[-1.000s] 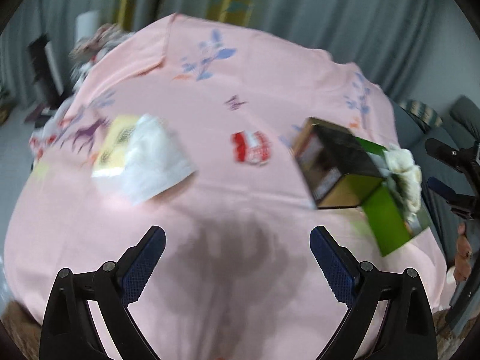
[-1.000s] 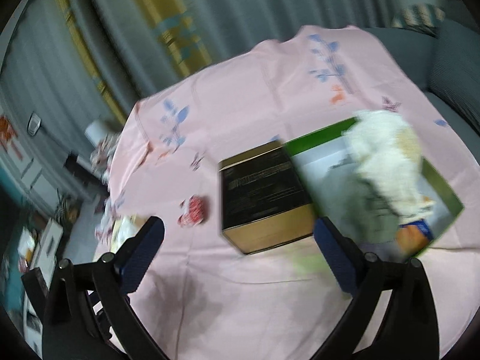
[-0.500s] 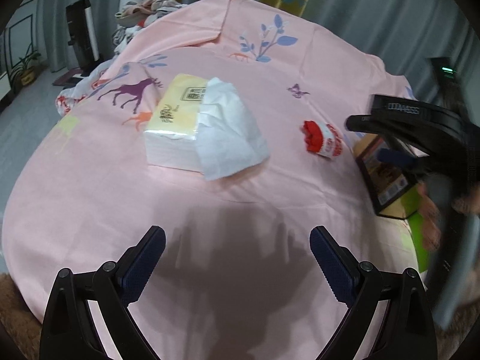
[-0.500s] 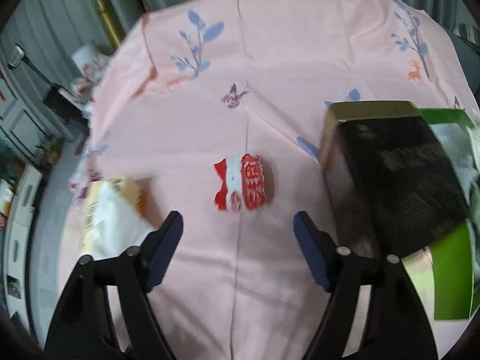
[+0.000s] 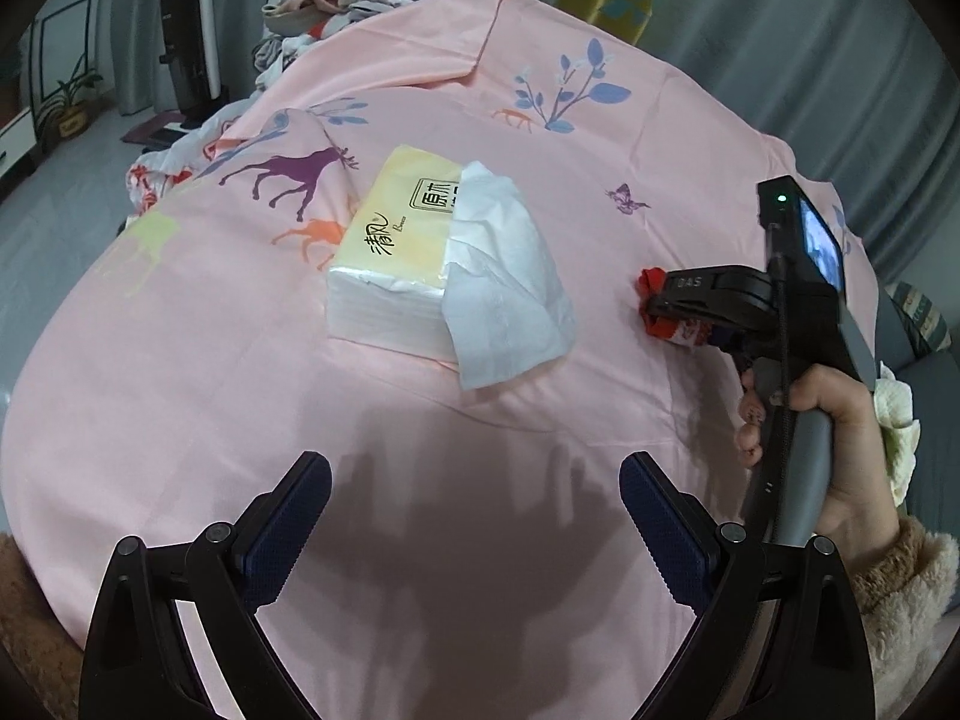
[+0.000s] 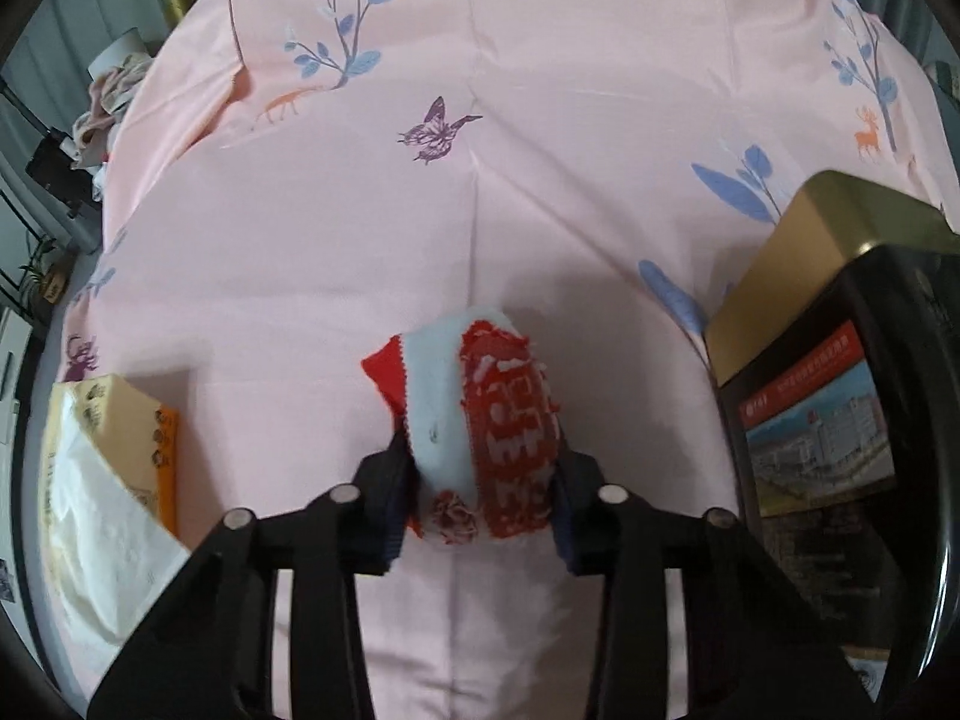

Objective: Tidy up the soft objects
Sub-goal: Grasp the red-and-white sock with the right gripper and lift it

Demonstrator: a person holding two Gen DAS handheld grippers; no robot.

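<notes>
A red-and-white rolled sock lies on the pink patterned cloth. My right gripper is shut on the sock, its pads pressing both sides. In the left wrist view the same sock shows under the right gripper at the right. My left gripper is open and empty above the near part of the cloth. A yellow tissue pack with a white tissue pulled out lies at mid-left; it also shows in the right wrist view.
A black-and-gold box stands right of the sock. A white fluffy item shows behind the hand at the far right. Clothes are piled past the table's far-left edge. Grey curtains hang behind.
My right gripper has moved forward to the sock and shut on it. My left gripper has turned left and nearer the tissue pack, staying open.
</notes>
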